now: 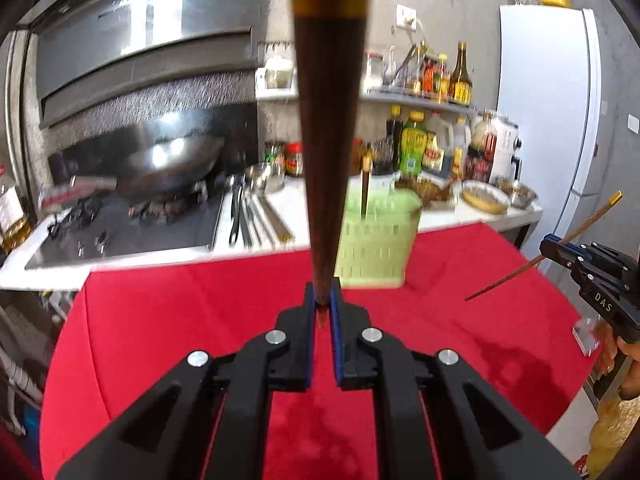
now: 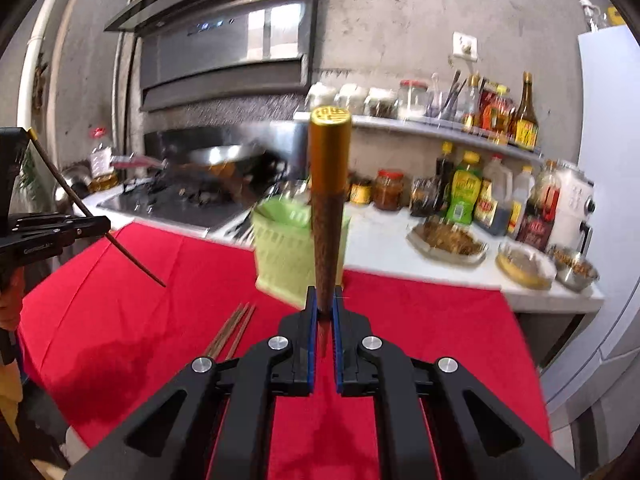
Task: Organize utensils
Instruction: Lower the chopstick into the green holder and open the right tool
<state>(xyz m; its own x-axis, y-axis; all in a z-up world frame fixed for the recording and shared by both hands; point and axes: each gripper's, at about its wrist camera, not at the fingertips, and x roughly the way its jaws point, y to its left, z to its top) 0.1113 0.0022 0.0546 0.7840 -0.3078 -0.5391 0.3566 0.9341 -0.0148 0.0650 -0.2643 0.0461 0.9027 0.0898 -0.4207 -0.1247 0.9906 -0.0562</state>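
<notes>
My left gripper [image 1: 323,294] is shut on a dark brown chopstick [image 1: 328,160] with a gold cap; the stick runs up and away out of the top of the left wrist view. My right gripper [image 2: 325,300] is shut on a like chopstick [image 2: 329,216], its gold end pointing up at the camera. Each gripper shows in the other's view: the right one [image 1: 560,250] at the right edge, the left one [image 2: 96,226] at the left edge, both above the red cloth [image 2: 400,320]. A pale green slotted utensil holder [image 1: 374,236] stands at the cloth's far edge with one chopstick [image 1: 365,188] upright in it. A few more chopsticks [image 2: 232,332] lie on the cloth.
Behind the cloth runs a white counter [image 2: 380,240] with bottles, jars and metal dishes of food. A wok [image 1: 168,164] sits on the hob at the left, with metal utensils [image 1: 252,216] beside it. A white fridge [image 1: 548,120] stands at the right. A hand [image 1: 628,364] grips the right tool.
</notes>
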